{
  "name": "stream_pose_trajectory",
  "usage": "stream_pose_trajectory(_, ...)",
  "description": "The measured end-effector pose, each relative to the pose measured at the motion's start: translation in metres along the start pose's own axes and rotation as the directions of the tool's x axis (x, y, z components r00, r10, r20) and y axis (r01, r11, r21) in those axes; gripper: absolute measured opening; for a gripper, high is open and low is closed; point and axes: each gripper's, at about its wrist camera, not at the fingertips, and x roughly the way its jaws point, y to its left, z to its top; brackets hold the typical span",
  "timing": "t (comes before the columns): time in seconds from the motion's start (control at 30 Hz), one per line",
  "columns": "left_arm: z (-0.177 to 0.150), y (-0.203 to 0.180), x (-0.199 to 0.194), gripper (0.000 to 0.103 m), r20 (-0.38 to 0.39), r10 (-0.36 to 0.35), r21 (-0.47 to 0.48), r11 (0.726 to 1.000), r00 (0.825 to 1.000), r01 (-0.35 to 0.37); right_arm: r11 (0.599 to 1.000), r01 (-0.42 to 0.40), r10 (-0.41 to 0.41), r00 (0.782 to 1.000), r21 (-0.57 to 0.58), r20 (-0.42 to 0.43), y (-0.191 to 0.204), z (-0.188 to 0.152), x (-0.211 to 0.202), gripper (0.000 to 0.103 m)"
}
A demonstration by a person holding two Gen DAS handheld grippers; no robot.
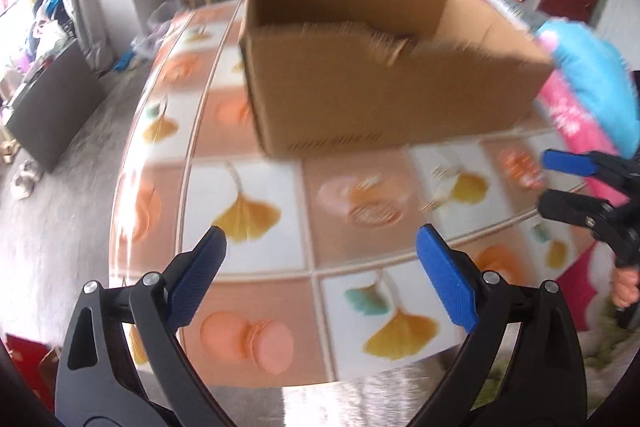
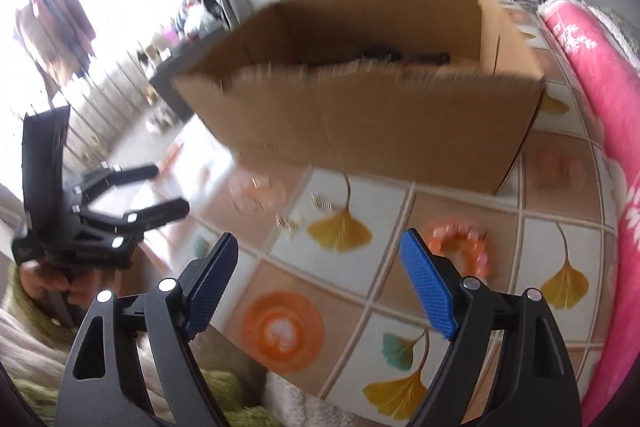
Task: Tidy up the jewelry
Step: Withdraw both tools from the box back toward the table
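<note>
Both the left gripper (image 1: 320,247) and the right gripper (image 2: 320,255) have their fingers wide apart, holding nothing. Small gold jewelry pieces (image 2: 288,223) and an orange bracelet (image 2: 460,247) lie in the open on the tiled table (image 1: 256,183), near the open cardboard box (image 1: 384,83). A pink blanket (image 2: 600,99) lies along the table's right edge.

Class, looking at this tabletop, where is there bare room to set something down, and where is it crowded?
Free: the patterned tablecloth from the near edge up to the brown cardboard box, on its left half. Crowded: the strip in front of the box, where small gold jewelry pieces and an orange beaded bracelet lie, hemmed on the right by the pink blanket.
</note>
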Motion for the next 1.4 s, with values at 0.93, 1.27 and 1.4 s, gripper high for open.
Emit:
stream_pose_trajectory(0.93, -0.019, -0.001, 0.035, 0.095, -0.067, 0.04, 0.013, 0.999, 0.997, -0.039, 0.991, 0.126, -0.13, 0.987, -0.054, -0.094, 0.008, -0.031, 0.047, 0.096)
stream_pose_trajectory(1.27, -0.018, 0.002, 0.037, 0.096, -0.059, 0.036, 0.022, 0.999, 0.998, -0.035, 0.993, 0.115, -0.115, 0.99, -0.003, -0.086, 0.0, -0.031, 0.044, 0.097)
stream_pose_trajectory(1.4, -0.02, 0.001, 0.036, 0.096, -0.055, 0.039, 0.02, 0.999, 0.998, -0.038, 0.992, 0.126, -0.128, 0.987, -0.03, -0.093, 0.002, -0.031, 0.044, 0.097)
